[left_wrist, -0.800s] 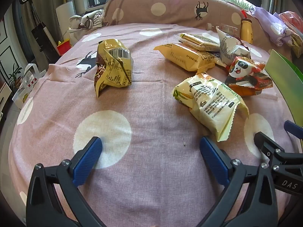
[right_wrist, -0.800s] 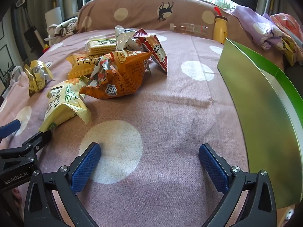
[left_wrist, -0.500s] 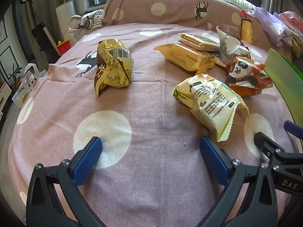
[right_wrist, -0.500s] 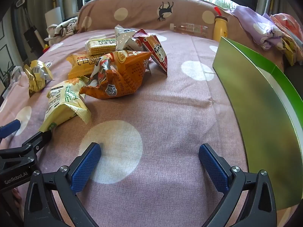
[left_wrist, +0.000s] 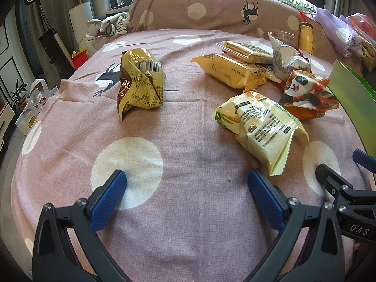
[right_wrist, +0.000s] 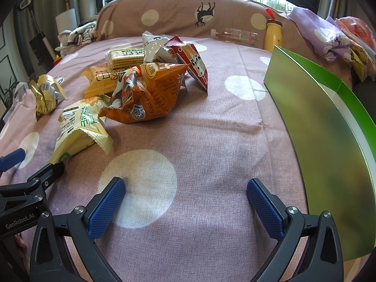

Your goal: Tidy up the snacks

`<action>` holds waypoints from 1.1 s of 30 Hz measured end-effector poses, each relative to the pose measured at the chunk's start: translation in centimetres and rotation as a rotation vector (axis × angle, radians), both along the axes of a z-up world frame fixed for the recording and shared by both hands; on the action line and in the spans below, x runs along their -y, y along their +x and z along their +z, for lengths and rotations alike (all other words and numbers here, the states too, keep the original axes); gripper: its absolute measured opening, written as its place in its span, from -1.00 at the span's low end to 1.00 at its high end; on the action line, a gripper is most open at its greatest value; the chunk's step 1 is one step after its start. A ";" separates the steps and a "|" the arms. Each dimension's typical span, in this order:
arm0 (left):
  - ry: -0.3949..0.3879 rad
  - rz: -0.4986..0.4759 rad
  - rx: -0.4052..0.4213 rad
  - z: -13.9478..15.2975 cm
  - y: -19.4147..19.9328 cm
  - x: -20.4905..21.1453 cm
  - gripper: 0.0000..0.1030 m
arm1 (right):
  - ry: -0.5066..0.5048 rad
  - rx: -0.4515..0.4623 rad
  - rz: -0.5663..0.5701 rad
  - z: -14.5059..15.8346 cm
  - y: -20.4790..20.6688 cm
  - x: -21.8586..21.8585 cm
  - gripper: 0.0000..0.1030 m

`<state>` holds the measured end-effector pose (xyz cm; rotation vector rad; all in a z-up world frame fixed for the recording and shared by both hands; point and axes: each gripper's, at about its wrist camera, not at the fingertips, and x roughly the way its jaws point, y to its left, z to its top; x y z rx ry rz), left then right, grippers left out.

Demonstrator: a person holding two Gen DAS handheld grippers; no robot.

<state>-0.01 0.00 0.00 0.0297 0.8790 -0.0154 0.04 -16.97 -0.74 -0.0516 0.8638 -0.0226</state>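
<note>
"DAS" is printed in pale letters on the black plastic body of the right gripper (left_wrist: pixel 359 228); "GenRobot.AI" on the left gripper (right_wrist: pixel 20 219)'s black plastic body.

At about three o'clock the green box (right_wrist: pixel 329 127) ran out past the right wrist picture's edge, its inside hidden and its near wall blurred, while in the left wrist view only a sliver of it showed at two o'clock. The cracker pack (right_wrist: pixel 125 57) at eleven o'clock lay partly hidden behind the silver bag (right_wrist: pixel 156 49) and the orange bag (right_wrist: pixel 150 94), and the print on every wrapper was too small to read. The left gripper (right_wrist: pixel 16 183) was cut off at nine o'clock, so only one blue tip and part of its black frame showed.
</note>
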 end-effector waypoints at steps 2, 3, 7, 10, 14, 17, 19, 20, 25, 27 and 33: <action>0.000 0.000 0.000 0.0 0.0 0.0 1.00 | -0.001 0.000 -0.002 0.0 0.0 -0.1 0.99; 0.000 0.000 0.000 0.0 0.0 0.0 1.00 | -0.001 -0.001 -0.003 0.0 0.0 -0.1 0.99; 0.000 0.000 0.000 0.0 0.0 0.0 1.00 | -0.004 -0.008 -0.024 0.2 -0.1 -0.2 0.99; 0.000 0.000 0.000 0.0 0.0 0.0 1.00 | 0.004 -0.008 -0.022 0.0 -0.1 -0.2 0.99; 0.001 0.000 -0.001 0.0 0.0 0.0 1.00 | 0.006 -0.007 -0.022 0.0 0.3 -0.1 0.99; 0.000 0.001 -0.002 0.0 0.0 0.0 1.00 | 0.005 -0.007 -0.022 0.0 0.3 -0.1 0.99; 0.000 0.001 -0.003 0.0 0.0 0.0 1.00 | 0.006 -0.007 -0.022 0.1 0.4 -0.1 0.99; -0.001 0.001 -0.004 0.0 0.0 0.0 1.00 | 0.006 -0.008 -0.022 0.1 0.4 0.0 0.99; -0.006 0.003 -0.019 0.1 0.4 -0.4 1.00 | 0.042 -0.012 -0.035 0.1 0.3 0.5 0.99; -0.009 0.005 -0.034 0.0 0.4 -0.5 1.00 | 0.068 -0.021 -0.039 0.3 0.2 0.6 0.99; -0.157 0.005 -0.072 1.7 0.0 -1.7 0.98 | 0.192 -0.007 0.034 3.6 -0.2 0.2 0.99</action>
